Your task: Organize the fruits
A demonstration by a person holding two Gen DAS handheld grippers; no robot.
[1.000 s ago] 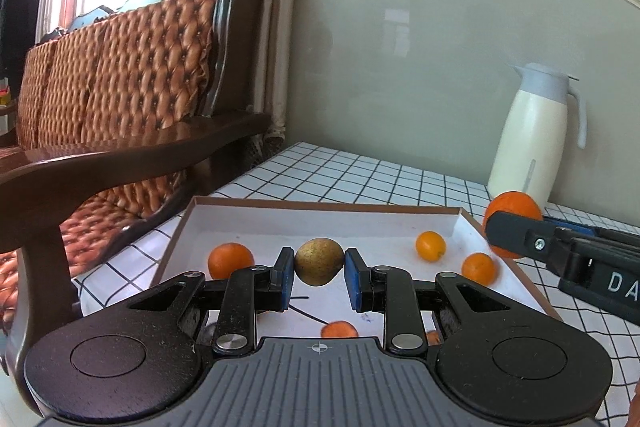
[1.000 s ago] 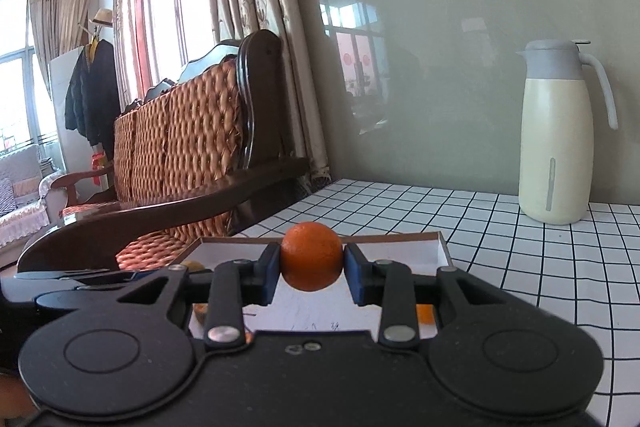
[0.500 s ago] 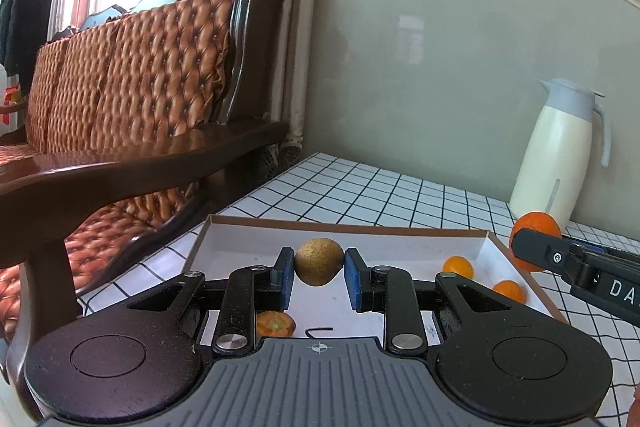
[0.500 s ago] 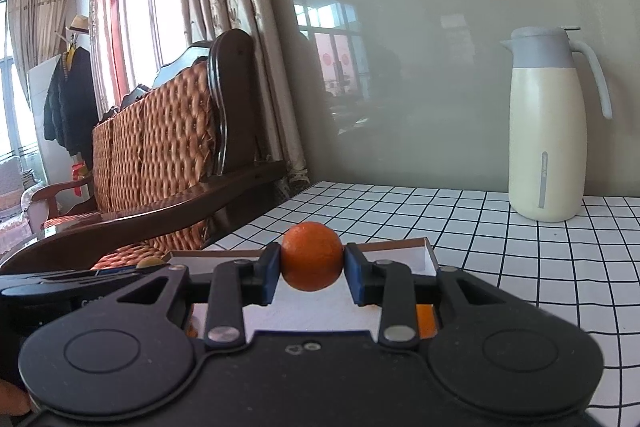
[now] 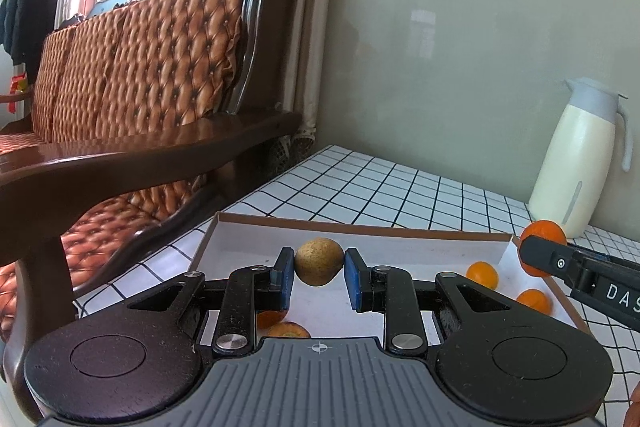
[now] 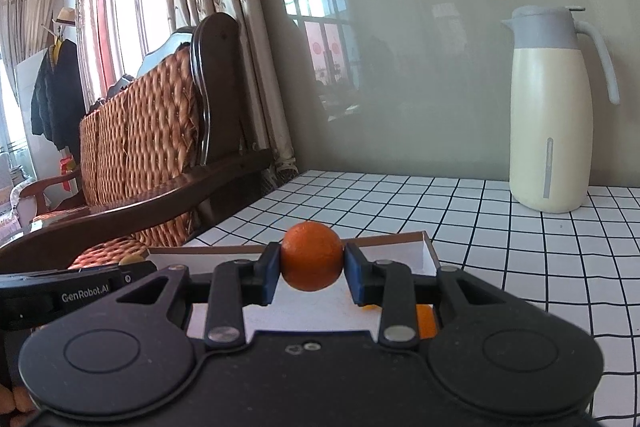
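My left gripper [image 5: 319, 269] is shut on a brownish-yellow pear [image 5: 319, 261] and holds it above the white tray [image 5: 360, 229]. My right gripper [image 6: 311, 267] is shut on an orange [image 6: 311, 255] above the same tray [image 6: 428, 253]. In the left wrist view the right gripper [image 5: 538, 253] with its orange [image 5: 544, 231] shows at the tray's right edge. Small oranges [image 5: 482, 275] lie in the tray, two at the right and two partly hidden under my left fingers [image 5: 282, 277]. The left gripper's body shows at the left of the right wrist view.
A cream thermos jug [image 6: 550, 115] stands on the checked tablecloth [image 6: 500, 219] at the back right by the grey wall. A wooden sofa [image 5: 140, 99] with a brown tufted cushion borders the table's left side. Curtains hang behind it.
Both grippers have risen and pulled back with their fruit still held. The tray sits lower and farther in both views. The jug has shifted right in the left wrist view.
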